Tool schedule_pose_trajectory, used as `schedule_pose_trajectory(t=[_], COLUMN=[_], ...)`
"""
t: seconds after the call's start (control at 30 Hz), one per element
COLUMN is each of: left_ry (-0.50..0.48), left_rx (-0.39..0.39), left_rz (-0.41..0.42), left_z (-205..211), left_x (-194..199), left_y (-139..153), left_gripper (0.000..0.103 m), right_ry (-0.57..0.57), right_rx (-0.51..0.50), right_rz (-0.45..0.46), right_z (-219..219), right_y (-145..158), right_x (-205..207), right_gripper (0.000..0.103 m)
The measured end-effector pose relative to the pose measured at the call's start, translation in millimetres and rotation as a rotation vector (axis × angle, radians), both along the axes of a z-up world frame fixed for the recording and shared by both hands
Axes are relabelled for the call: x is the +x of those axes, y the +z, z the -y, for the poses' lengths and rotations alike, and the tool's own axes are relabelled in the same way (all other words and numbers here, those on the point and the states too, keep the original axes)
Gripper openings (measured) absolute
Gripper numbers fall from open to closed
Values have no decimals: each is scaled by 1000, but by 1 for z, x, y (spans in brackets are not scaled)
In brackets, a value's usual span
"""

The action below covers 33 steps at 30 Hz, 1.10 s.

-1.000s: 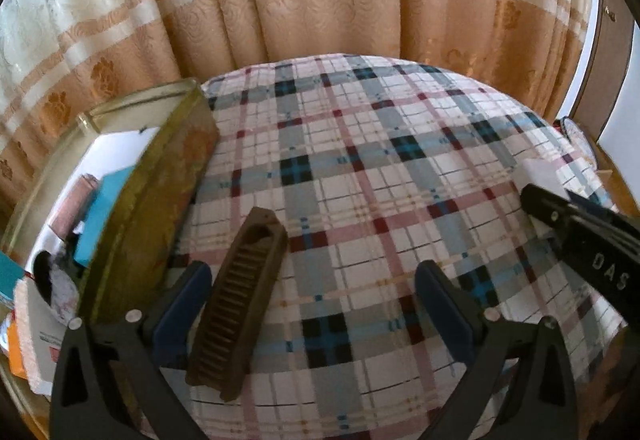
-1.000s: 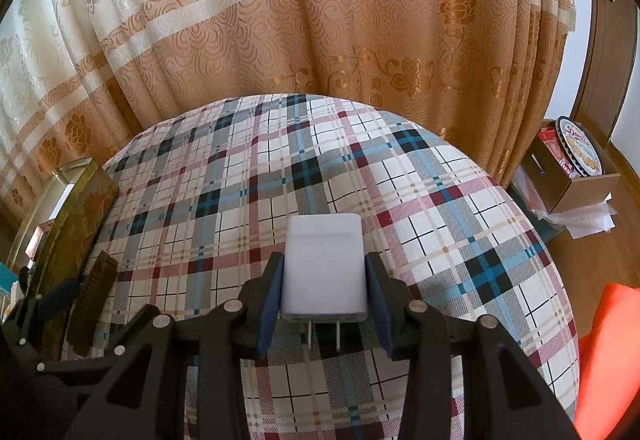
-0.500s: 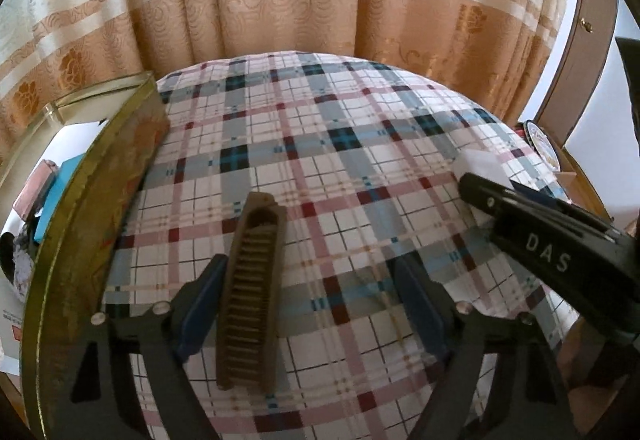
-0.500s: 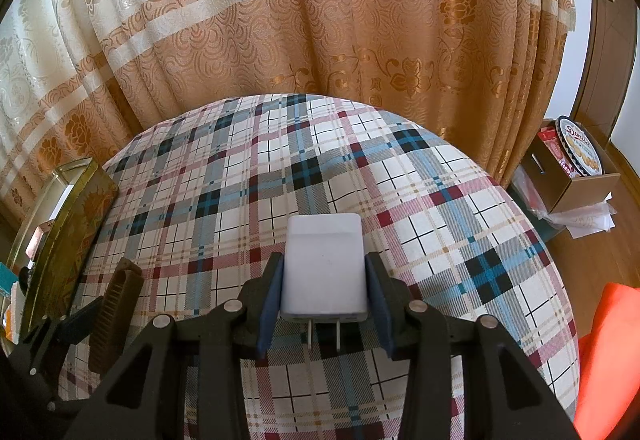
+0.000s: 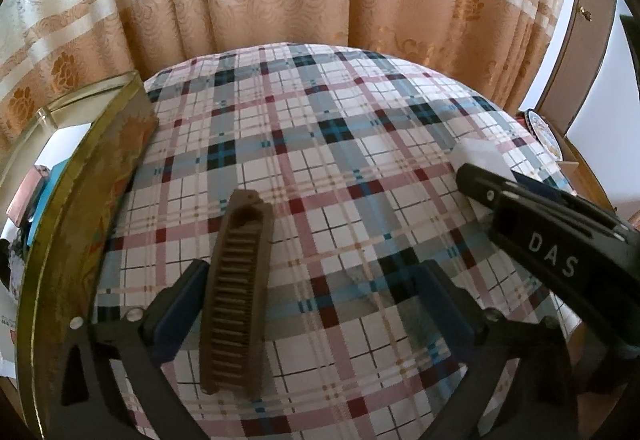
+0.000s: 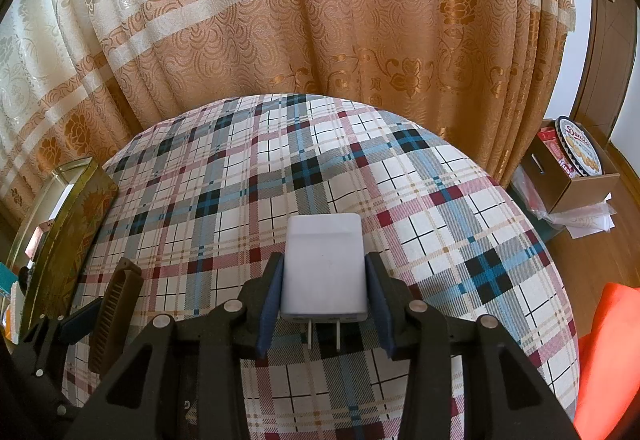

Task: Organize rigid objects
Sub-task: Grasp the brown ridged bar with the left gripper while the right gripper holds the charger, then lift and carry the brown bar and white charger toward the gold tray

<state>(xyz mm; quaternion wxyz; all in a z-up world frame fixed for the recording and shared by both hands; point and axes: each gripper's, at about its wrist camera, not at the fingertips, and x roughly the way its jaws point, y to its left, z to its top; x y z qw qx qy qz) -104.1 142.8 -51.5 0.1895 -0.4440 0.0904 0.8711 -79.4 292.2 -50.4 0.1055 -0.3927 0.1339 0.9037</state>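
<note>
The brown comb (image 5: 236, 296) lies on the plaid tablecloth (image 5: 340, 167) in the lower left of the left wrist view. Its long axis runs almost along the pointing direction of the left gripper (image 5: 308, 304). The jaws of this gripper are opening and do not press the comb, which rests just beside the left finger. The right gripper (image 6: 324, 300) is clamped on the white charger (image 6: 324, 264). I judge the left hand is nearer to the comb, and the gold tin (image 5: 72, 240) waits at the left edge.
</note>
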Motion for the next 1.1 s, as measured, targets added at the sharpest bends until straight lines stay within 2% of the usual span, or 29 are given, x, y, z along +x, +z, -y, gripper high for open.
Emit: schedule_pose_trajectory(t=[0.2,0.4,0.47,0.53,0.57,0.6,0.7,0.73,0.77,0.83,0.9,1.1], left_ry=[11,-19,-6,40,56,65,69,70,68,64,64,56], left_rx=[5,35,91,146,169,175,156,157,168,203,206,92], left_rz=[2,9,9,1,1,0,-7,-9,-3,9,11,-27], left_z=[-1,4,13,27,33,35,35,36,36,39,39,25], left_x=[0,2,3,2,1,0,1,1,1,-1,-2,3], left_y=[0,1,4,7,7,7,8,8,8,7,6,7], left_gripper=[103,102,94,71,67,60,52,36,25,24,24,25], right_ry=[-2,-3,-3,-3,-3,-3,-3,-3,-3,-4,-4,-4], right_rx=[-5,1,2,3,4,4,3,2,2,-1,-2,0], right_rz=[-2,1,1,1,2,2,1,0,0,-1,-1,0], right_z=[-1,-1,-1,0,0,0,0,0,0,1,1,1], right_y=[0,0,0,0,0,0,-1,-1,-1,-1,-1,0], right_x=[1,1,1,1,1,1,1,1,1,1,1,1], right_gripper=[44,44,43,44,44,44,44,44,44,44,44,44])
